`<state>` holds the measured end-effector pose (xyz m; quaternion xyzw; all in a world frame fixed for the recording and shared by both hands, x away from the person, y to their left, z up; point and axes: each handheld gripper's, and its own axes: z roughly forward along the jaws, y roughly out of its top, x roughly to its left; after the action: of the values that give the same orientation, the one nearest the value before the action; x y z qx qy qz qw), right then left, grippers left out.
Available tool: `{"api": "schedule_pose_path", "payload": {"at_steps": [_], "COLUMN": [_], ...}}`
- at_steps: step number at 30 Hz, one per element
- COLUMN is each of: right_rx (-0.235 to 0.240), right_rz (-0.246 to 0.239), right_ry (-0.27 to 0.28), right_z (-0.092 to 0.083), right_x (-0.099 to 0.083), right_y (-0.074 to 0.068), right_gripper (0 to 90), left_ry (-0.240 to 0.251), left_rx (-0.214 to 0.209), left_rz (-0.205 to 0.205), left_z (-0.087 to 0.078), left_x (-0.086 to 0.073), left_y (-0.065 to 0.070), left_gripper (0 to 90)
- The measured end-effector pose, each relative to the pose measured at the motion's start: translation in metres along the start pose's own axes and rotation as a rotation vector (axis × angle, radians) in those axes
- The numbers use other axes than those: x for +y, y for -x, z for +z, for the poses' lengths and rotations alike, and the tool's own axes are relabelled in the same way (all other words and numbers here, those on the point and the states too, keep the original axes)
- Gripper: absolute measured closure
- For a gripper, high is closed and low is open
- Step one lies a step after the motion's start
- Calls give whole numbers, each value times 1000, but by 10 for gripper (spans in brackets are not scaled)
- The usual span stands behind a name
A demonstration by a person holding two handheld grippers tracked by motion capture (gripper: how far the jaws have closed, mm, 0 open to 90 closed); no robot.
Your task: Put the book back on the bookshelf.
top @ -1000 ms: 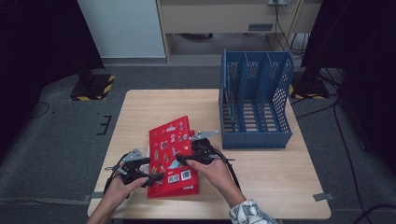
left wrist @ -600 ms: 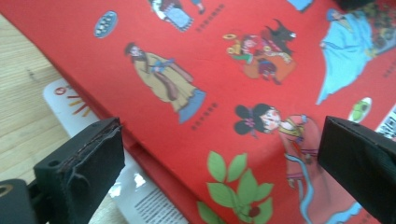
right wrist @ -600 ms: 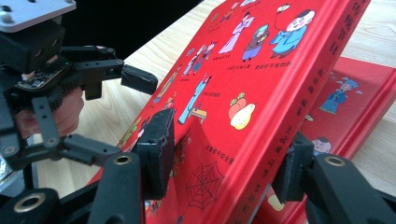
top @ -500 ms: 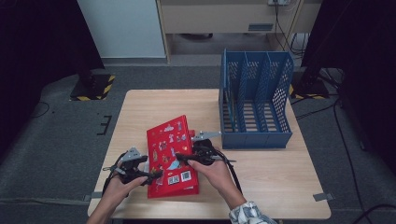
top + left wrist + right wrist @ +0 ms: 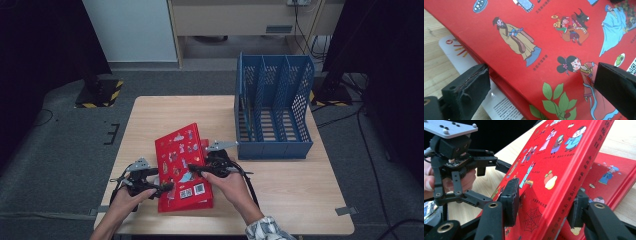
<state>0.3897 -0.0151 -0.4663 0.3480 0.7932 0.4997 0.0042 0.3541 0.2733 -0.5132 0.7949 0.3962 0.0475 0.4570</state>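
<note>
Closing in over the last moment, my right gripper point(image 5: 541, 207) now straddles the tilted top red picture book's point(image 5: 564, 157) spine edge, pads just meeting it. My left gripper point(image 5: 541, 87) stands spread at the stack's near-left edge, gripping nothing.

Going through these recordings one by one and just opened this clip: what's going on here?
A person at a wooden table works with a hand-held gripper in each hand on a stack of red picture books. The right hand-held gripper straddles the spine edge of the top book, which is tilted up off the book beneath; its jaws have just been closing around it. The left hand-held gripper stands open at the books' opposite edge. A blue file rack stands upright at the table's far right.
</note>
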Motion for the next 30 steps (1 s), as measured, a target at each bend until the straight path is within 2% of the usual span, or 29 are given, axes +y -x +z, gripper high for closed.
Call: {"api": "schedule_pose_path", "payload": {"at_steps": [6,7,10,18,22,25,27,30], "right_rx": [17,18,36,49,29,14,11,6], "right_rz": [23,20,23,-4,-48,-69,-76,-82], "right_ry": [14,17,32,16,-33,-73,-90,-109], "right_z": [-2,-2,-2,-2,1,4,5,6], "right_x": [1,1,2,7,10,14,16,16], "right_y": [2,2,1,0,-2,-1,1,2], "right_gripper": [555,556,581,574,499,429,412,384], "left_ry": [17,24,27,26,15,43,57,52], "left_rx": [-9,-6,-33,-64,-60,-54,-42,-32], "left_rz": [-1,-13,-37,-56,-72,-79,-67,-54], "left_z": [0,0,-1,-1,-2,-6,-8,-9], "left_x": [1,1,1,2,4,6,7,8], "left_y": [-3,-4,-8,-9,-11,-12,-12,-12], "left_gripper": [0,0,0,5,26,46,86,111]}}
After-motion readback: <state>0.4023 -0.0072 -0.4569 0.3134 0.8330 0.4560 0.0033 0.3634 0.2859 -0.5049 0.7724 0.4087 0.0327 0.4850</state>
